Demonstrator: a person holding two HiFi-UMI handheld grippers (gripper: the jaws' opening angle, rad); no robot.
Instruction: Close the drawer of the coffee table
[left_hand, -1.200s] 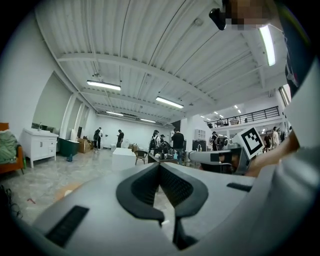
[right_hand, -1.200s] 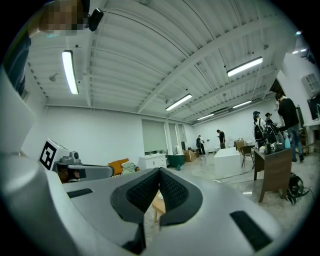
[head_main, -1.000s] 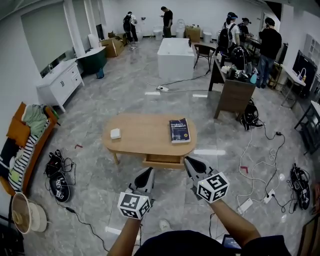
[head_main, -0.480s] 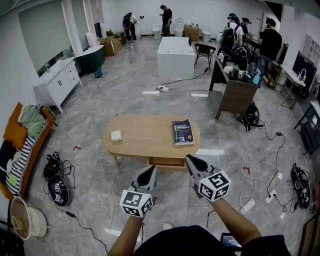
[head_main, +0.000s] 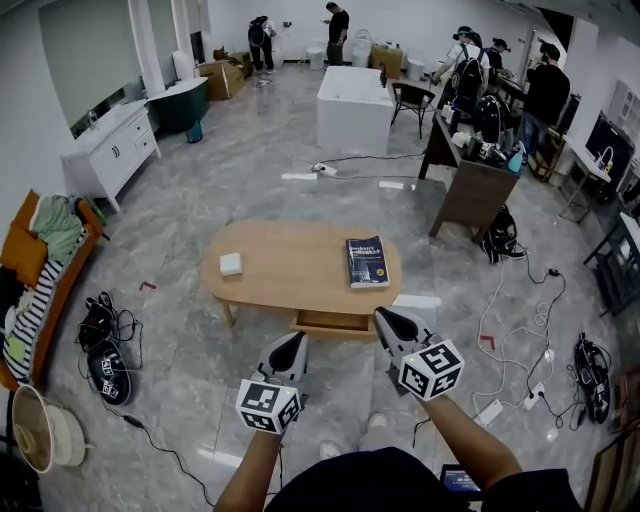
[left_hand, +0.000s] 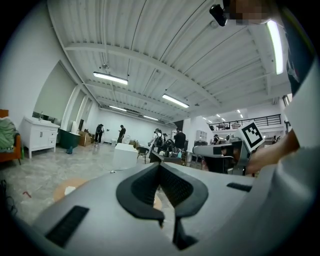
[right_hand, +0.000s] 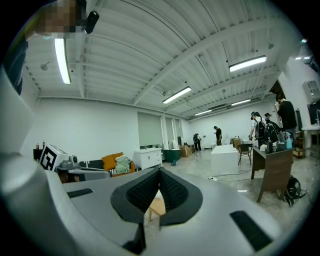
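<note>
Floor (head_main: 180, 210) of grey polished tile fills most of your head view, and on it, near the middle, stands the oval wooden coffee table (head_main: 290, 270). At the table's 6 o'clock edge, the side nearest you, the drawer (head_main: 330, 322) stands a little way out from under the top, its pale front facing you. Your left gripper (head_main: 293, 341) hangs at about 7 o'clock from the drawer, near it but not touching. Your right gripper (head_main: 387, 319) sits at the drawer's 3 o'clock, just beside its end, and from here you cannot tell whether it touches the table edge. In each gripper's own view the two jaws meet at their tips with nothing caught between them, and only a sliver of the wooden table shows through the gap lower down. On the tabletop a dark blue book (head_main: 366, 261) lies flat at 3 o'clock from the centre, and a small white box (head_main: 231, 264) lies at 9 o'clock, well apart from the book.
</note>
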